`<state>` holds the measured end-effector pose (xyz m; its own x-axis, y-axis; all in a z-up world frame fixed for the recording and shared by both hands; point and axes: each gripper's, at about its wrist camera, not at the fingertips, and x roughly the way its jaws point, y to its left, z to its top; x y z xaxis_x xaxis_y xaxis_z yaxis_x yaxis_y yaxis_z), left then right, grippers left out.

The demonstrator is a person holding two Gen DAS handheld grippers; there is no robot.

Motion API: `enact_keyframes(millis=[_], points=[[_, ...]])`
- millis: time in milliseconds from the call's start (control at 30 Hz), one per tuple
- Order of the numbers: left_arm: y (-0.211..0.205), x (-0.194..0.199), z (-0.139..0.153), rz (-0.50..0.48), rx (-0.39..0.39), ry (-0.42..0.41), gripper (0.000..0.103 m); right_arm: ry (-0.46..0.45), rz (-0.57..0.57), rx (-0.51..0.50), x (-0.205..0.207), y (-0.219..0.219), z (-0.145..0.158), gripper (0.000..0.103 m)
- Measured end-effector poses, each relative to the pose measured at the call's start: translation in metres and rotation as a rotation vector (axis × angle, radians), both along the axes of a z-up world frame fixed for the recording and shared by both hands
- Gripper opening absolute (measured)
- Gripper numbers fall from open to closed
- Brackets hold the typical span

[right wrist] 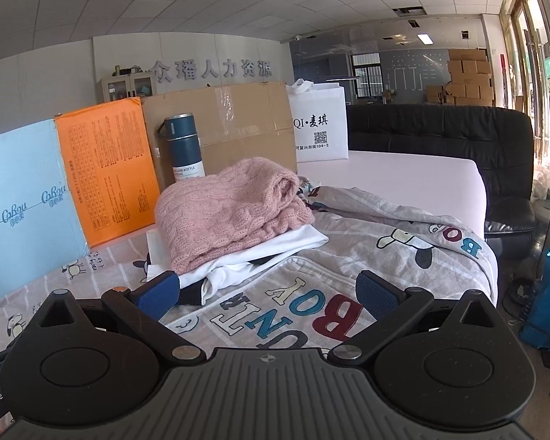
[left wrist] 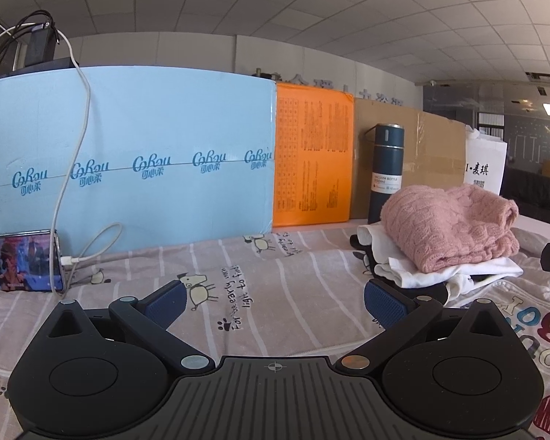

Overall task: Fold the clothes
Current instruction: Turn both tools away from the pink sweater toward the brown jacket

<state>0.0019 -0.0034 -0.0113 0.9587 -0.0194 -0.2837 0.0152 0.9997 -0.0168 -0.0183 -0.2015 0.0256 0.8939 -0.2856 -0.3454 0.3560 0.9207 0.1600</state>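
A folded pink knit sweater (left wrist: 451, 227) lies on top of a stack of folded white garments (left wrist: 454, 273) with dark cloth under them, on a grey printed bedsheet (left wrist: 275, 278). The stack also shows in the right wrist view, with the sweater (right wrist: 231, 212) above the white garments (right wrist: 260, 253). My left gripper (left wrist: 275, 304) is open and empty, low over the sheet, left of the stack. My right gripper (right wrist: 267, 293) is open and empty, just in front of the stack, over the sheet's printed letters (right wrist: 293, 311).
A blue box (left wrist: 128, 154), an orange box (left wrist: 311, 157), a brown carton (left wrist: 414, 161) and a white bag (right wrist: 319, 124) line the back. A dark blue vacuum bottle (left wrist: 385, 172) stands by the stack. A phone (left wrist: 18, 260) with a cable lies at left. A black sofa (right wrist: 458, 139) stands at right.
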Motion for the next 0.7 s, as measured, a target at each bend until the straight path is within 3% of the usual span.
enact_keyframes(millis=[267, 533, 700], points=[[-0.001, -0.009, 0.01, -0.016, 0.004, -0.052, 0.103, -0.007, 0.032, 0.028, 0.006, -0.011, -0.003, 0.103], [0.001, -0.029, 0.03, -0.145, -0.033, -0.201, 0.103, -0.082, 0.115, 0.085, -0.008, -0.024, -0.007, 0.103], [-0.001, -0.039, 0.039, -0.185, -0.04, -0.24, 0.103, -0.113, 0.161, 0.1, -0.014, -0.031, -0.009, 0.103]])
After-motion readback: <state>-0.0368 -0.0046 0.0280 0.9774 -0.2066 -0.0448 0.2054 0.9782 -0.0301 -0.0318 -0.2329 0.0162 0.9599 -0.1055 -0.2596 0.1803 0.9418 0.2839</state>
